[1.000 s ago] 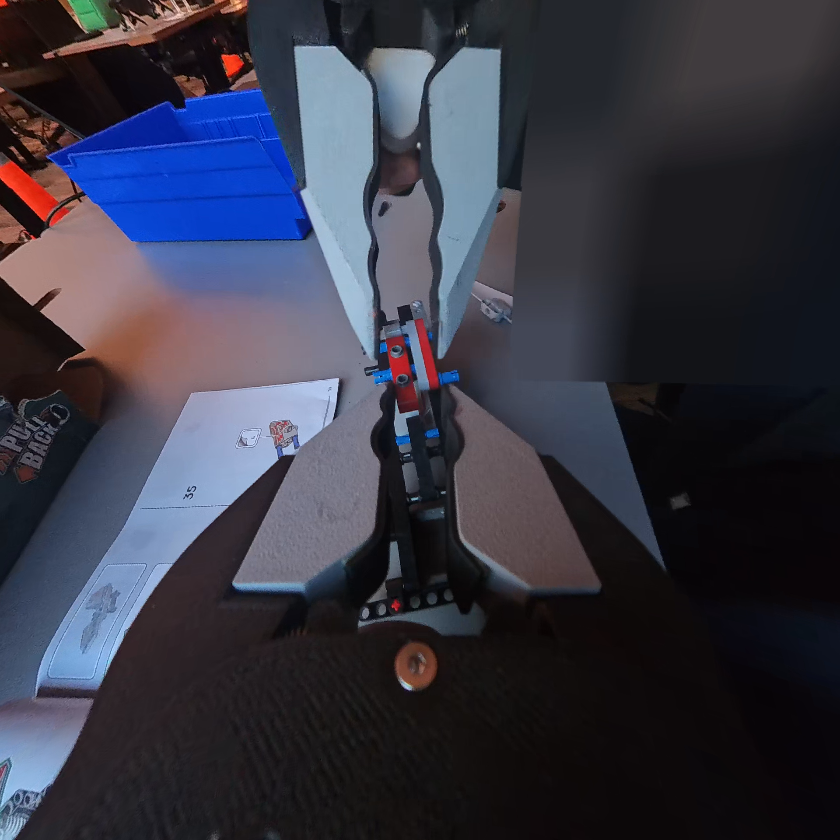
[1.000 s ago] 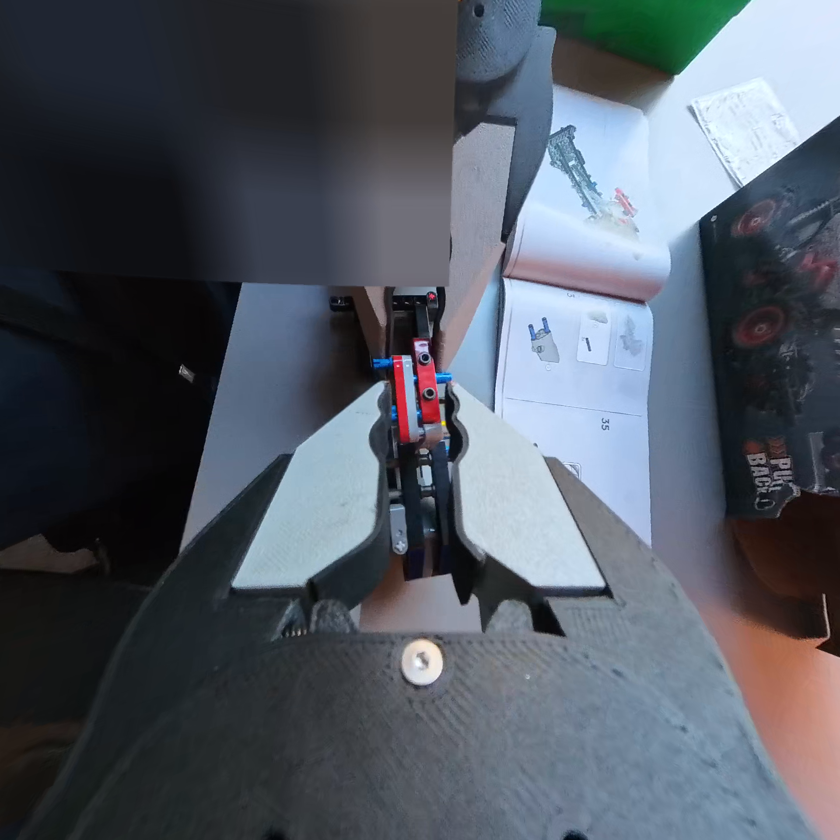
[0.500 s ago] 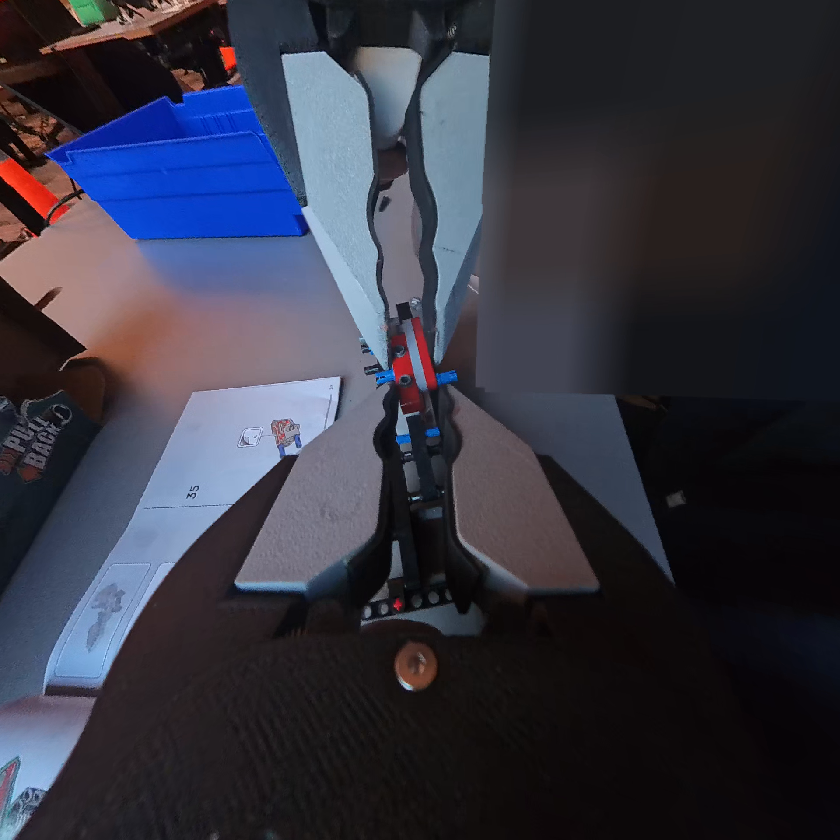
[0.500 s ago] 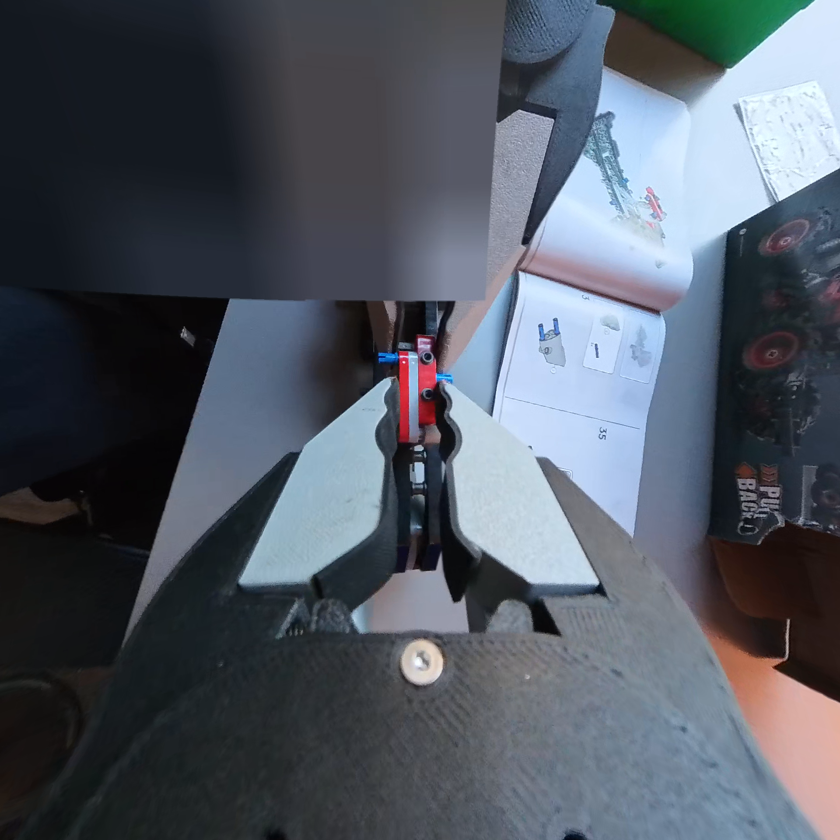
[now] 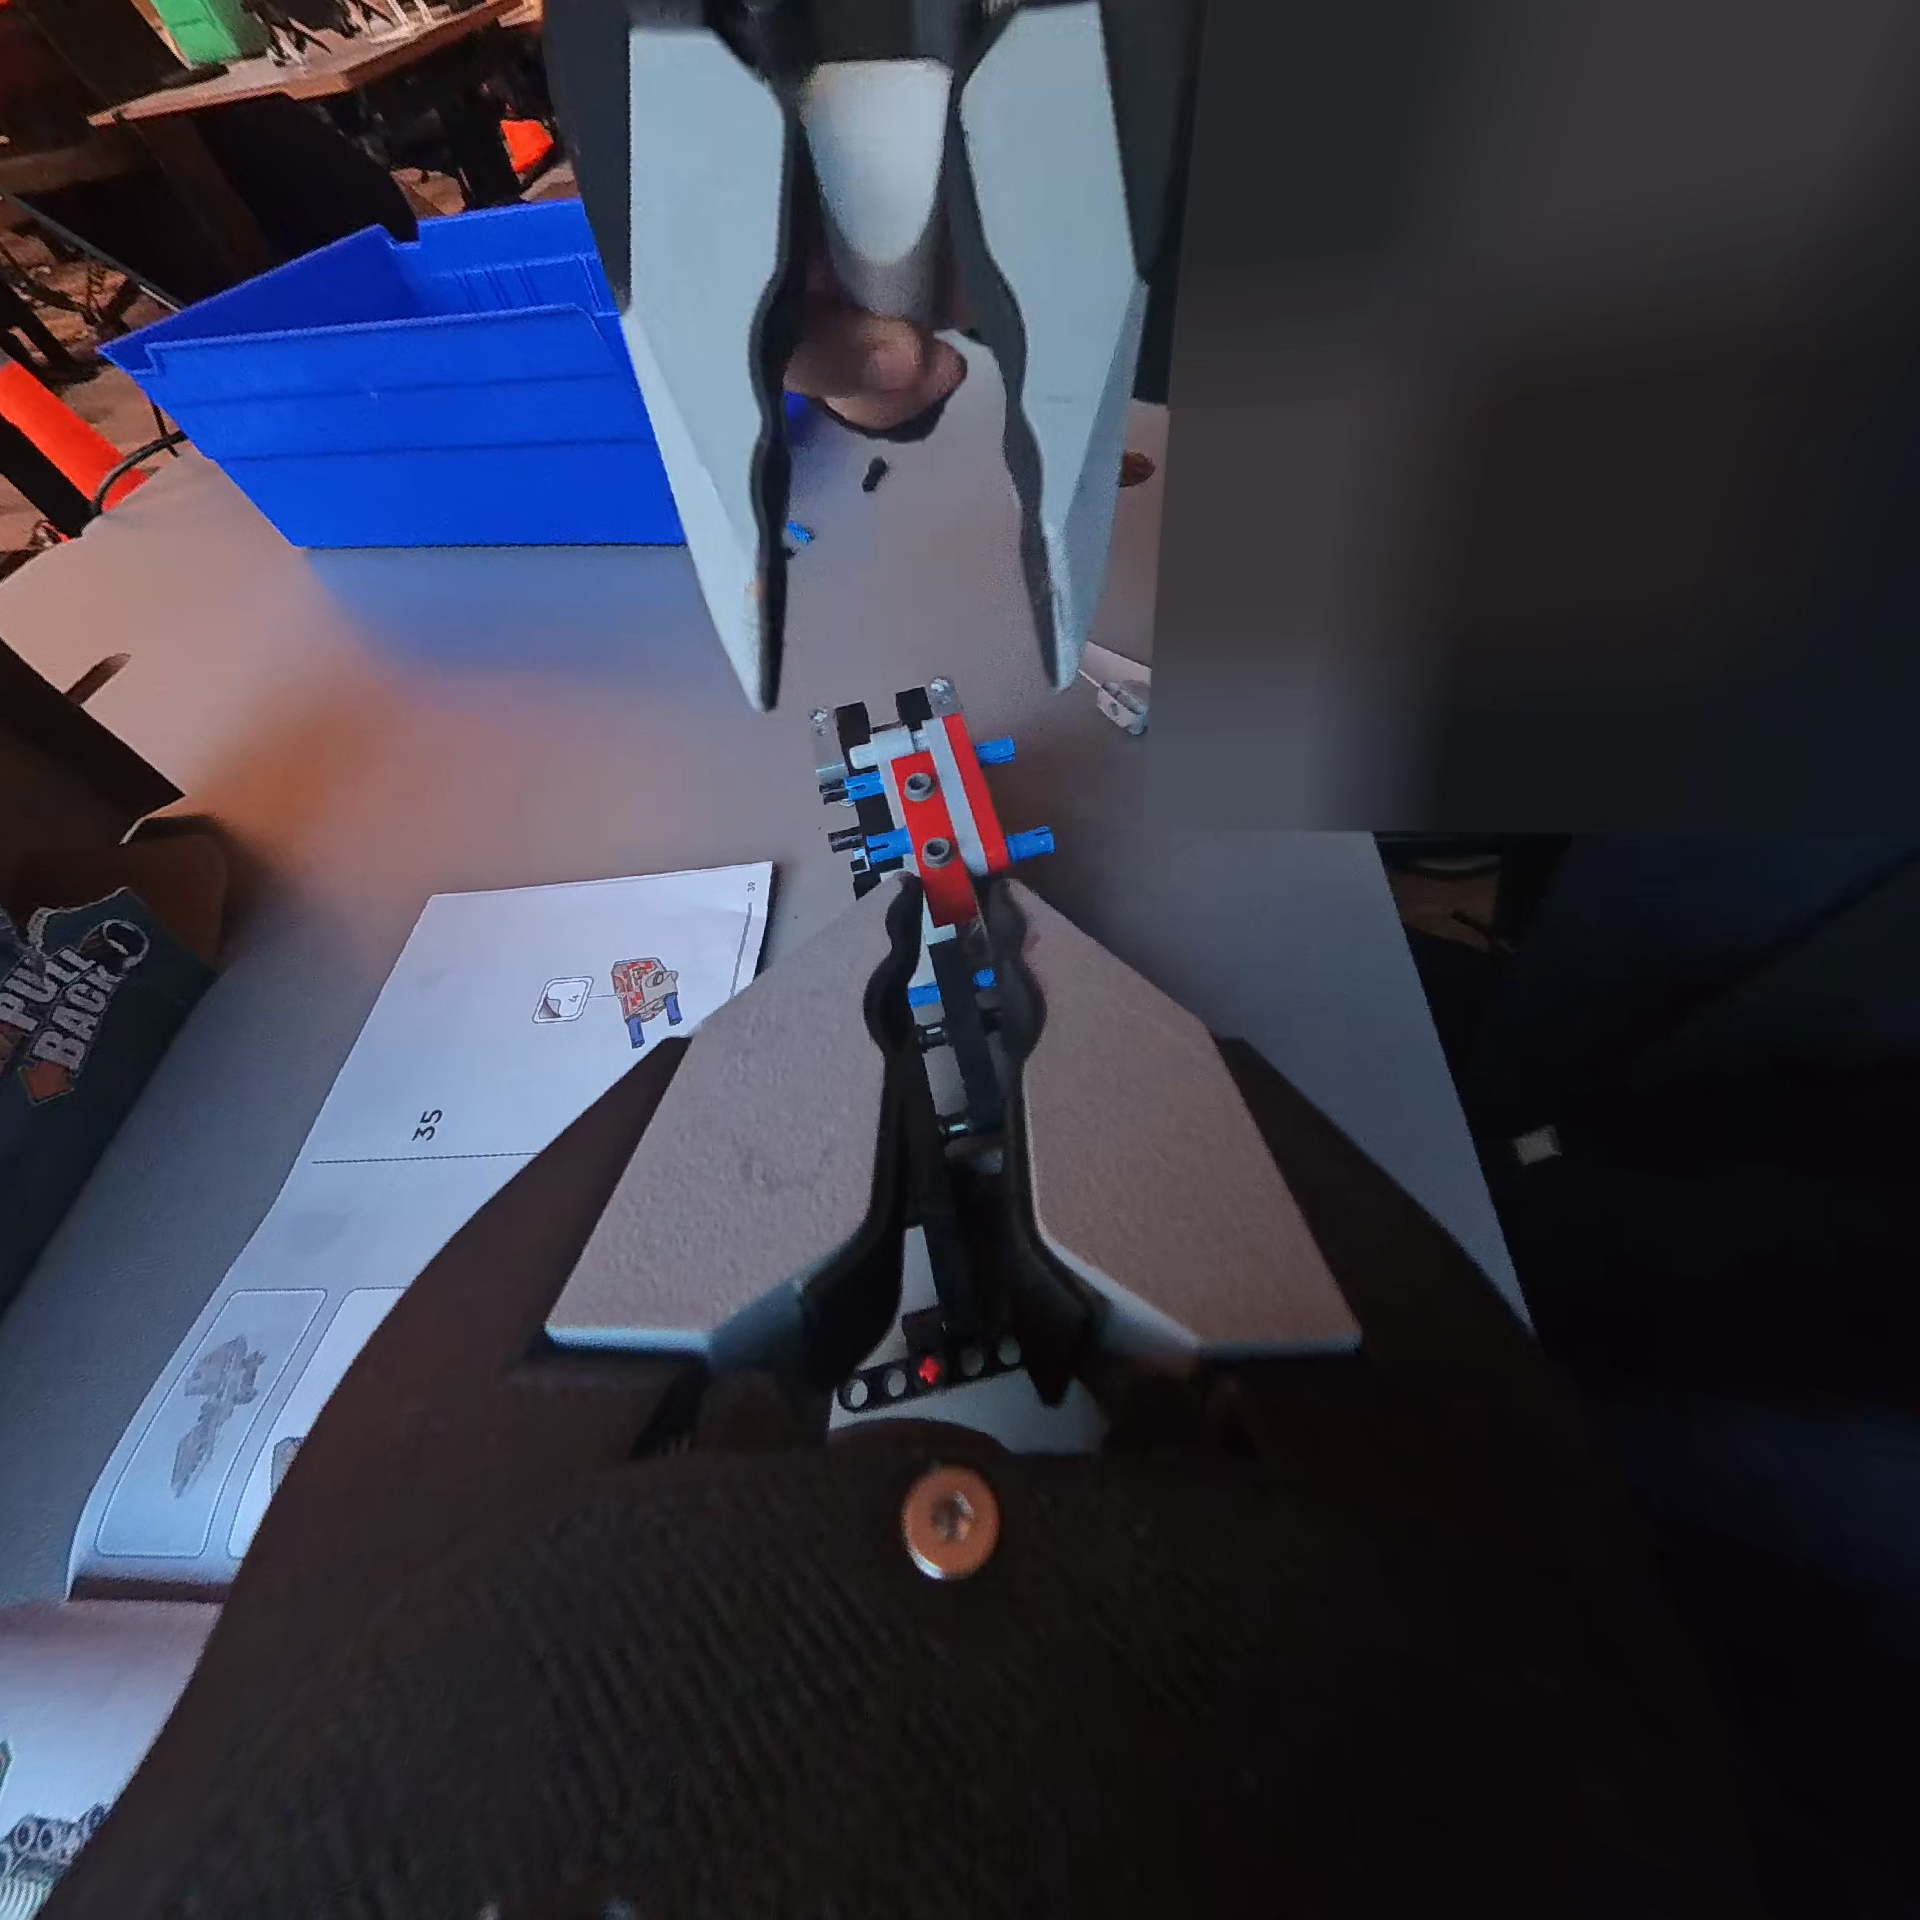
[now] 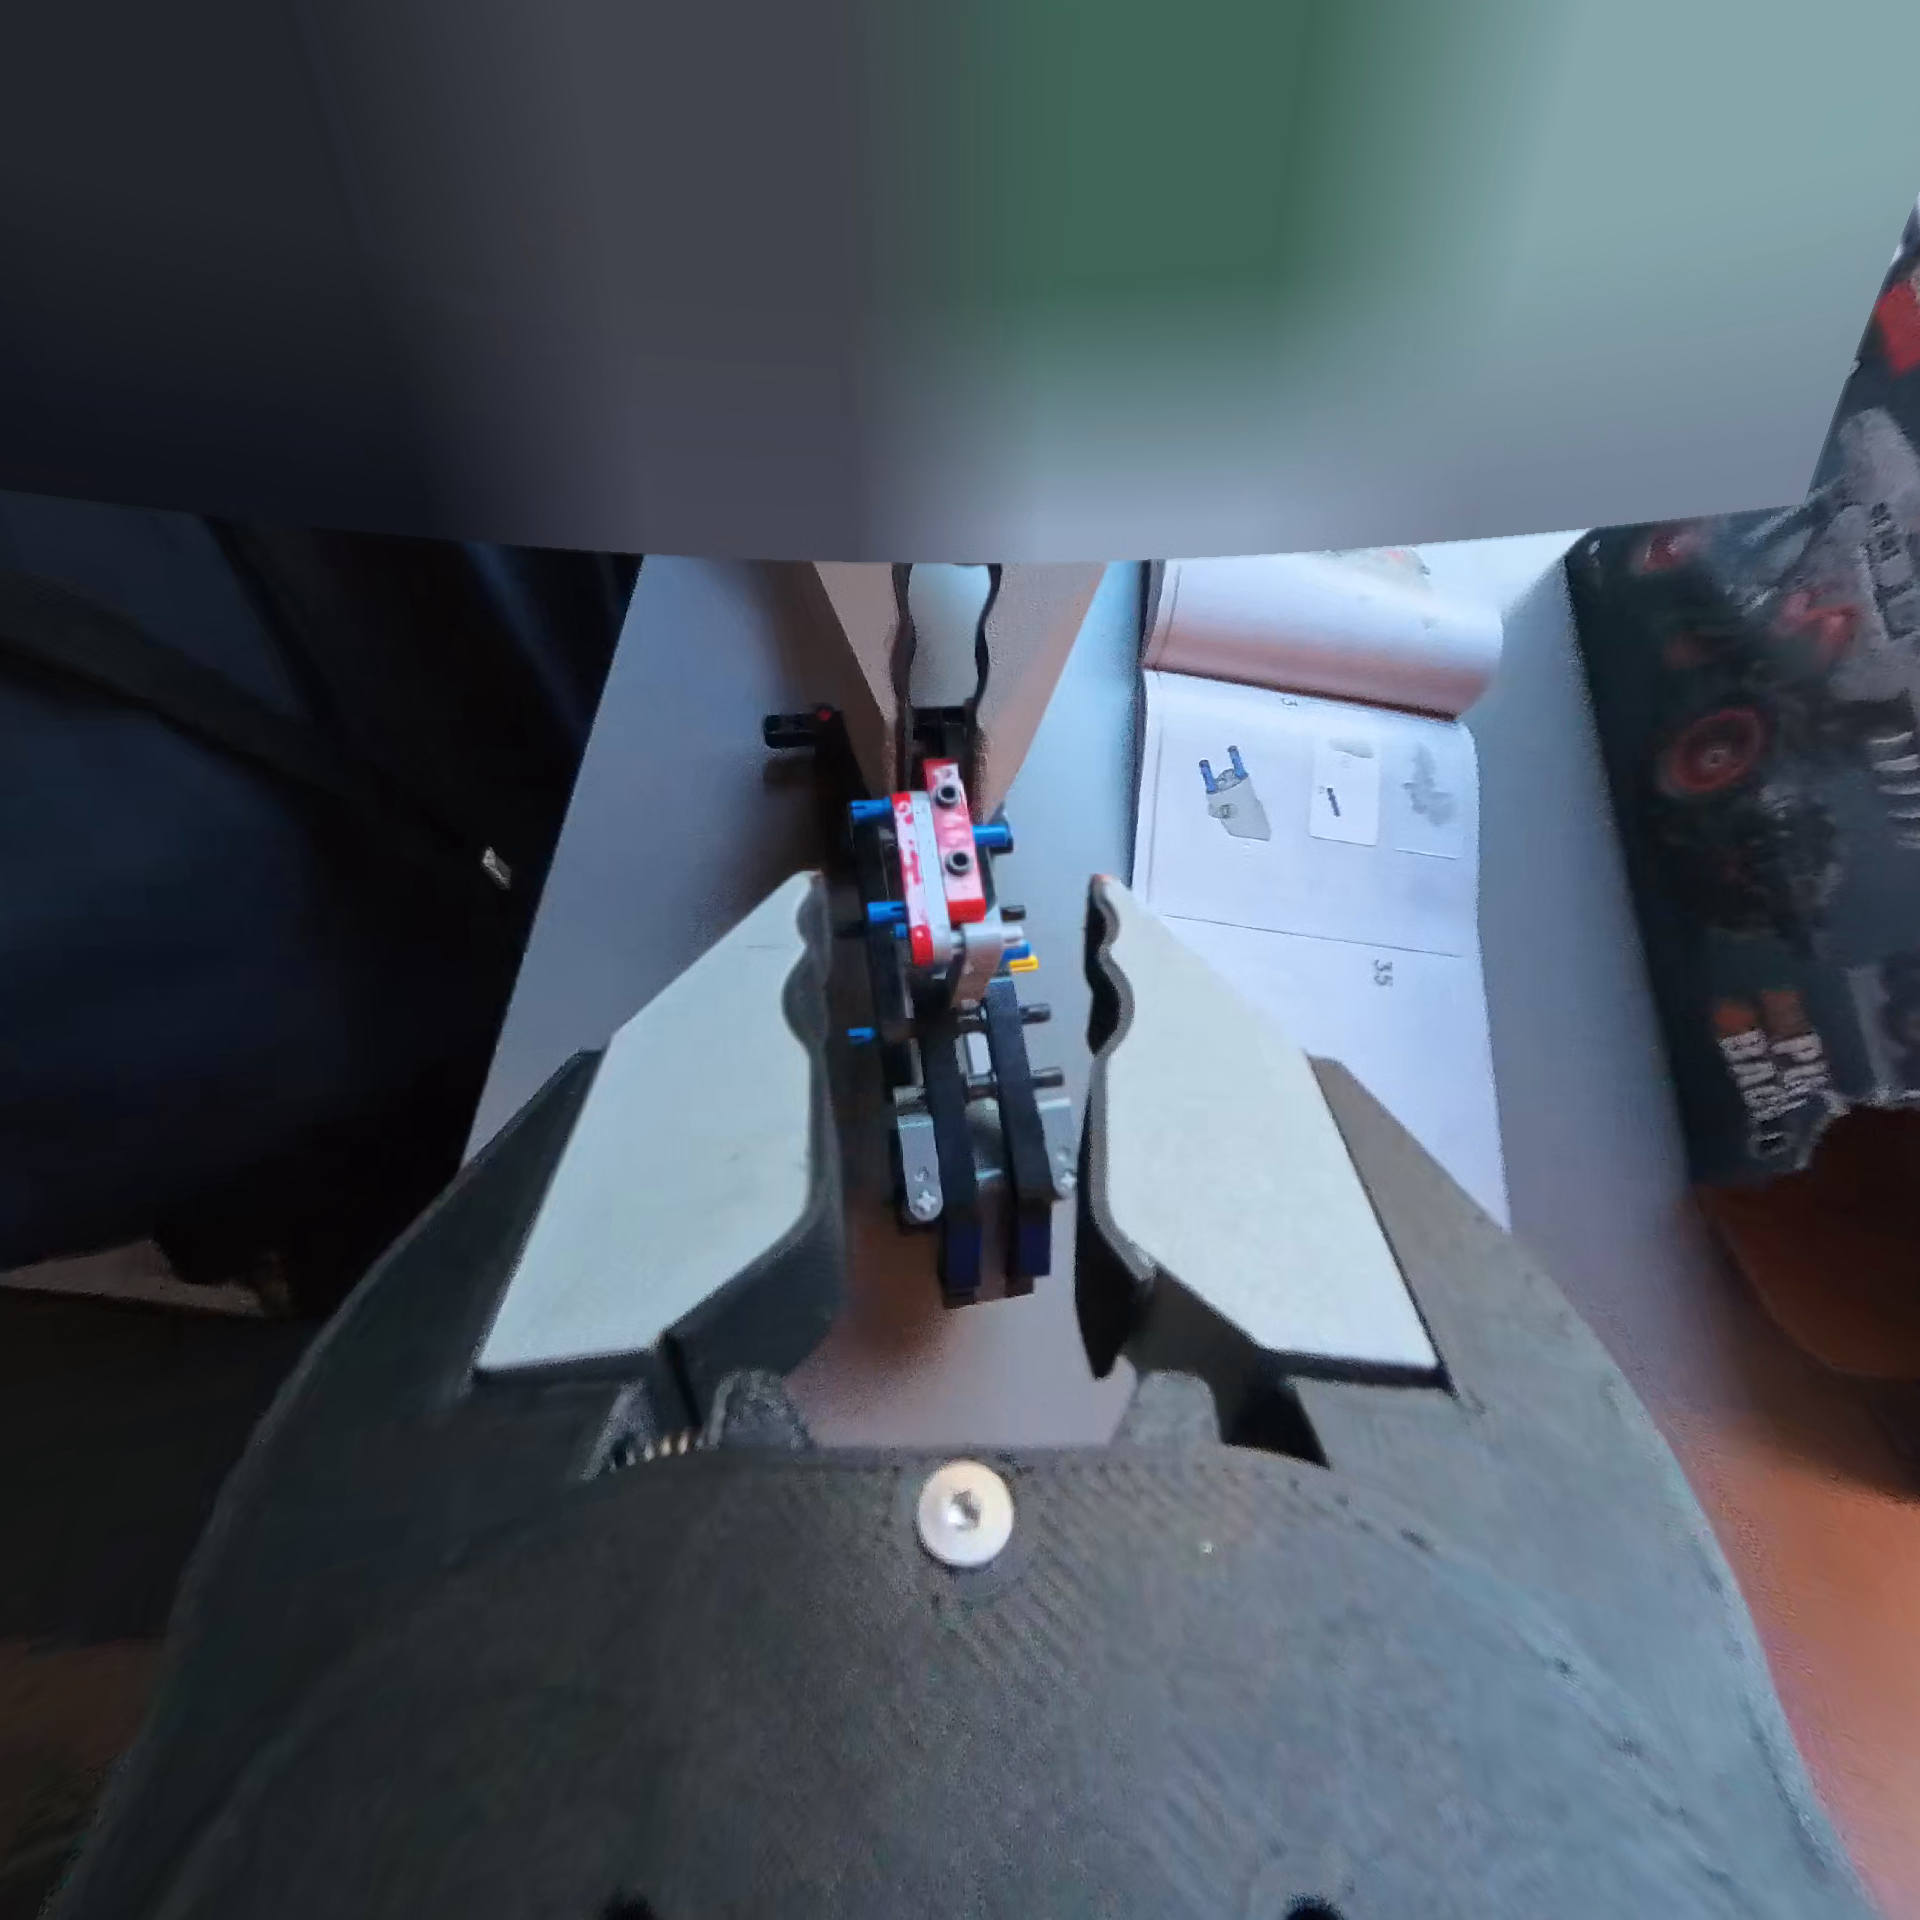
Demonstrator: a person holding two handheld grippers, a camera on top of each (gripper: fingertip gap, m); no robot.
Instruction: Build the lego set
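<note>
The right tongs point(image 6: 951, 914) have just let go. Half a second ago they were pinched on the red block at the tip of the small black, red and grey lego assembly with blue pins point(image 5: 925, 821); now their grey jaws stand wide apart on either side of it, touching nothing. In the left wrist view they hang above and beyond the model, clear of its top end.

The left tongs point(image 5: 951, 914) have not changed their grip — they remain clamped on the black beams of the assembly, holding it in the air above the grey surface point(image 5: 540, 665), with the red block poking out past their tips.

My reading is that the press-fit step is finished: the red piece sits flush against the grey and black parts, its blue pins showing on both sides, and the model now rests in one grip alone. The right tongs are free to fetch the next part, probably from the loose bits lying on the surface near the blue plastic bin point(image 5: 416, 416).

The open white instruction booklet point(image 5: 499, 1039) lies just beside the left tongs — beyond it, the dark printed lego box point(image 6: 1787, 831).
</note>
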